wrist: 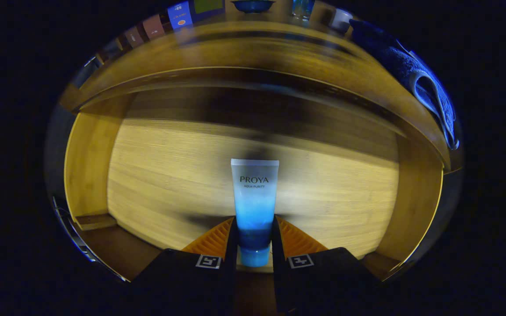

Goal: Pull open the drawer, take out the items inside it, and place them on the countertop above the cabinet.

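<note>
open drawer (156, 175) below; gripper (254, 232) clamps tube (254, 193) (cap-end).

A dark blue bowl (253, 5) sits far beyond the claw, straight ahead along its line. To the left of the bowl stands a row of small coloured packets (165, 21), some brown, one blue, leaning side by side. Right of the bowl is what may be a clear bottle (302, 8), too blurred to be sure, and then a small white cup (341, 19). A dark blue towel (415, 74) hangs further right.
</note>
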Available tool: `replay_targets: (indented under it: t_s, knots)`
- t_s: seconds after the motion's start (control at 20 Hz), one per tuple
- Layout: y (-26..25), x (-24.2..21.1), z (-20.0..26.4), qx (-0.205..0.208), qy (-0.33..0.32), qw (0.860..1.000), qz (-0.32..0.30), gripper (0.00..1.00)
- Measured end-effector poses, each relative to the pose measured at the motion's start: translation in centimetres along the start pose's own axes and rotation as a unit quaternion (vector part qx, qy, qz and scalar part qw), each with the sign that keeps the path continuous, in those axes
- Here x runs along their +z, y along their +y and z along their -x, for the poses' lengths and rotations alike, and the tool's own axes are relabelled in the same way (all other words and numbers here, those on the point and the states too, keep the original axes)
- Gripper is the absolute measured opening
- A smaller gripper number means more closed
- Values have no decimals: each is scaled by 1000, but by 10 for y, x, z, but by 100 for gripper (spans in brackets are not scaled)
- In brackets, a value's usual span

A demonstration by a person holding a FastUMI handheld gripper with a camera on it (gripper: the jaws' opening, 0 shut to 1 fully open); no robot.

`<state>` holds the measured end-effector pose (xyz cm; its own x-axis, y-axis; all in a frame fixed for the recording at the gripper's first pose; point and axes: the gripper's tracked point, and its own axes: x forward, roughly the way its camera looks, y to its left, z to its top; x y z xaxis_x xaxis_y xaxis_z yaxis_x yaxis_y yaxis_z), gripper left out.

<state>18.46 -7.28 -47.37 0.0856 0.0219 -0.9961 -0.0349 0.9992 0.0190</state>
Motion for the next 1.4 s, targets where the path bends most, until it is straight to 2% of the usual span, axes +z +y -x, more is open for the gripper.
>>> replay_targets:
  t_s: [0.35,0.75,1.0,1.4]
  knots:
    - [11,19,43,42,-58,997,21,41]
    - [29,64,144,93,-140,985,24,40]
    - [21,122,162,65,-178,982,14,40]
    - [-10,194,111,-3,-160,987,-15,41]
